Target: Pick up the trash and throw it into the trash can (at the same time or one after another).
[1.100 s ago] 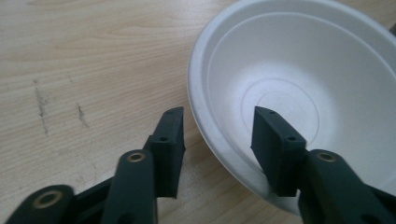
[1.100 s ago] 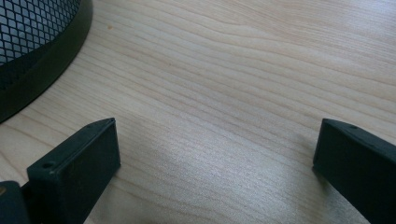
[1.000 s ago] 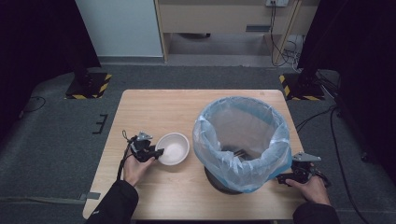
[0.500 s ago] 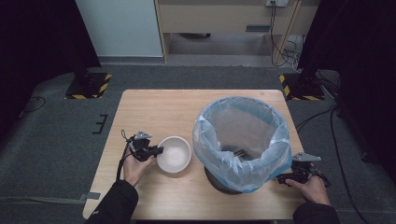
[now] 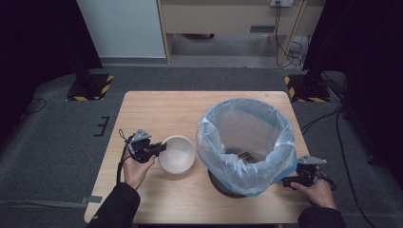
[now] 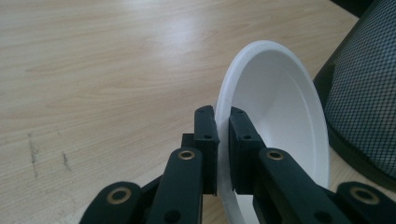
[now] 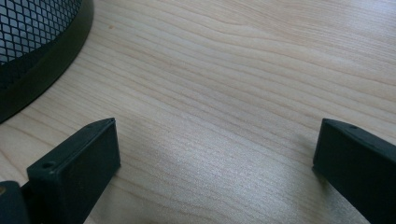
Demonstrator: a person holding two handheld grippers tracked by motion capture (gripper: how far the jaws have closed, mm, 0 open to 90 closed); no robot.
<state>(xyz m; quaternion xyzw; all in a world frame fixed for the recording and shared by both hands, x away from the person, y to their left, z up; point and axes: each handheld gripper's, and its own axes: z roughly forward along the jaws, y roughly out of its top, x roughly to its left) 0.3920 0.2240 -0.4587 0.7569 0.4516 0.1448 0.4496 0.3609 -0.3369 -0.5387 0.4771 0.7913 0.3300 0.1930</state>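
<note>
A white bowl [image 5: 177, 154] sits left of centre on the wooden table [image 5: 161, 109], tipped up on its side in the left gripper view [image 6: 280, 102]. My left gripper [image 5: 163, 146] [image 6: 223, 128] is shut on the bowl's near rim, one pad inside and one outside; its jaws have just been closing. A black mesh bin [image 5: 244, 142] lined with a pale blue bag stands to the right of the bowl. My right gripper [image 5: 284, 181] [image 7: 217, 144] rests low by the bin's base [image 7: 37, 60], open with only bare table between its jaws.
The bin's dark mesh wall [image 6: 364, 88] is close beside the bowl on the right. Bare tabletop lies behind the bowl and bin. Dark stands with striped feet [image 5: 90, 88] are on the floor beyond the table.
My left gripper has closed on the bowl's rim and risen slightly, tipping the bowl. The right gripper and bin have stayed put.
</note>
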